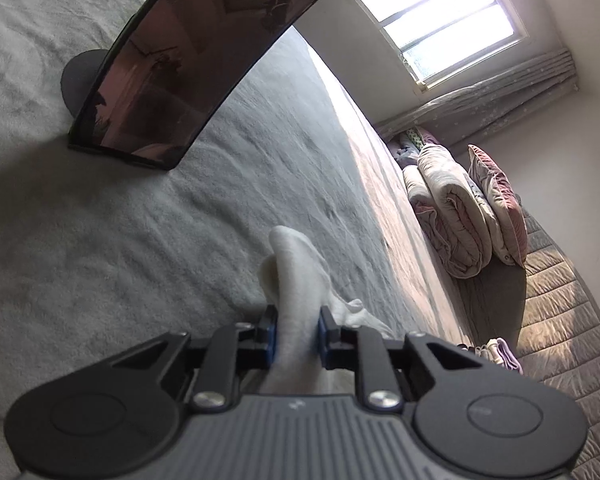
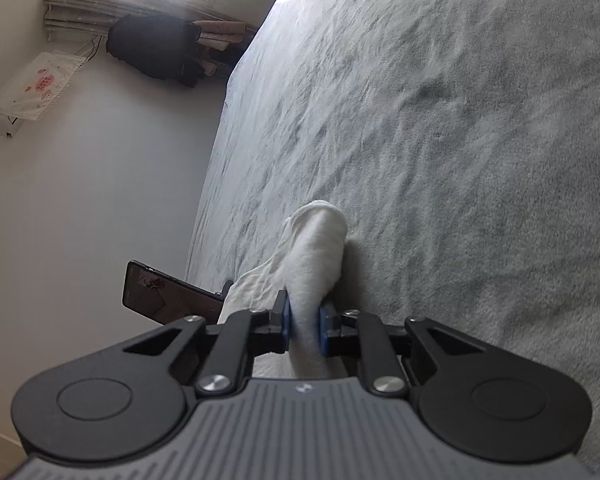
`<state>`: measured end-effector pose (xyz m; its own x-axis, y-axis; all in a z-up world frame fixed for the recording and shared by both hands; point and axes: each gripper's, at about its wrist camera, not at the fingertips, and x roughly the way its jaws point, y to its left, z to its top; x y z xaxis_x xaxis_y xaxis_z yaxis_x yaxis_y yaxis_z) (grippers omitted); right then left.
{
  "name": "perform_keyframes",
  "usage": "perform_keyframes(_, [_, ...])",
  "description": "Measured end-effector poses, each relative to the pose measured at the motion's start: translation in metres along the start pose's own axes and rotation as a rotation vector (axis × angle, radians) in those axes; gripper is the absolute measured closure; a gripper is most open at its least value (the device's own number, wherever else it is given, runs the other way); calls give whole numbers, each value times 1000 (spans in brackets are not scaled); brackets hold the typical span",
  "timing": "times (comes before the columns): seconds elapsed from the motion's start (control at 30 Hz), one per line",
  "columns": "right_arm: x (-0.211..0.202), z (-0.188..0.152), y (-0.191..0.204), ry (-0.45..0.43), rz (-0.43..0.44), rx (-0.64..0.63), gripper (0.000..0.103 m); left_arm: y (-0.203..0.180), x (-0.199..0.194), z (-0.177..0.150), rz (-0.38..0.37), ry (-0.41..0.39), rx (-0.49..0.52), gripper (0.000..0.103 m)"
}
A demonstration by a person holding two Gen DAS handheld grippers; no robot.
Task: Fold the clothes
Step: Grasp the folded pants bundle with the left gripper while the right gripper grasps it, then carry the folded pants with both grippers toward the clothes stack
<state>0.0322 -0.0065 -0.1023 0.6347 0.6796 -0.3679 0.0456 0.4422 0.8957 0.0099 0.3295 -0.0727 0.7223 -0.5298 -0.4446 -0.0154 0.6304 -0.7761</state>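
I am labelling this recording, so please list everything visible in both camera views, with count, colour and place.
white garment: 1, white, pinched by both grippers above the bed
bed cover: 1, grey, under everything
phone on stand: 1, dark, standing on the bed cover
rolled quilts and cushion: several, pink and cream, beside the bed
window: 1, bright, far wall
left gripper: 1, black, blue pads
right gripper: 1, black, blue pads

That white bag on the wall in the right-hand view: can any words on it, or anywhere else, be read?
White bag: red printed marks, too blurred to read.
Phone screen: dark, only reflections, no text.
Tool body: one small pale emblem, no letters.
No legible text anywhere.
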Motion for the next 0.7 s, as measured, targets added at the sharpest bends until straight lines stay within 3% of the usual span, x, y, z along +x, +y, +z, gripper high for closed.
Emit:
perform_keyframes(0.37, [-84,39,31,-112,34,-89,86,-104,11,-17,-49,-20,141,85])
perform_keyframes(0.7, [-199,97,35,-208,-4,-138,86,-204,57,-67,-107,16,210,85])
